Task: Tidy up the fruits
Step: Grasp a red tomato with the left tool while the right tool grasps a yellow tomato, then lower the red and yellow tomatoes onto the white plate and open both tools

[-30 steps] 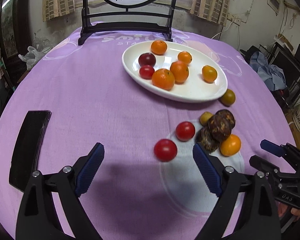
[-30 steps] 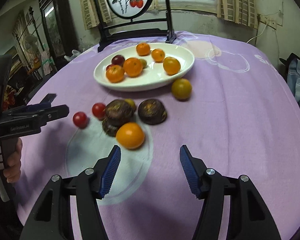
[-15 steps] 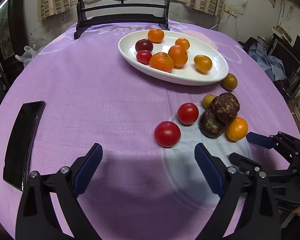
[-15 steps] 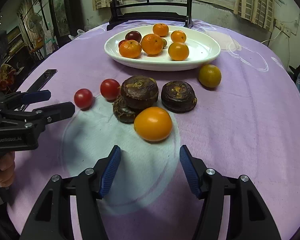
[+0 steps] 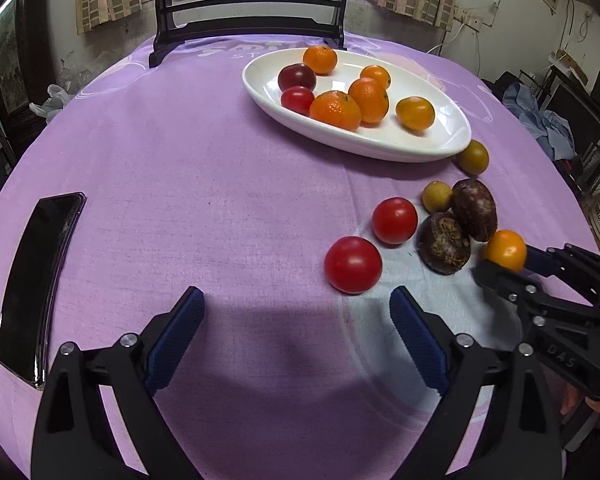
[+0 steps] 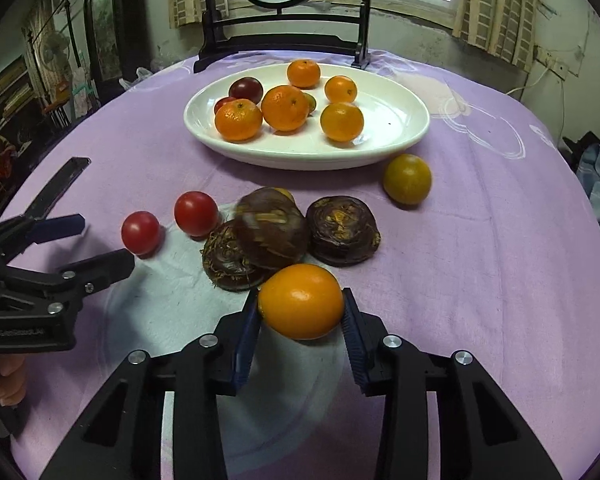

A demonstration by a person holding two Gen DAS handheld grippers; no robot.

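The right hand-held gripper [image 6: 302, 312] is clenched on the orange fruit [image 6: 301, 301], its blue pads touching the fruit's left and right sides just near of the brown fruits [image 6: 271, 232] on the purple-covered counter [image 6: 480, 280]. The left hand-held gripper [image 5: 296, 332] is released, jaws spread wide, with the nearest red tomato [image 5: 353, 265] lying just beyond and slightly right of its gap. The white plate [image 6: 396, 136] of oranges sits farther back.
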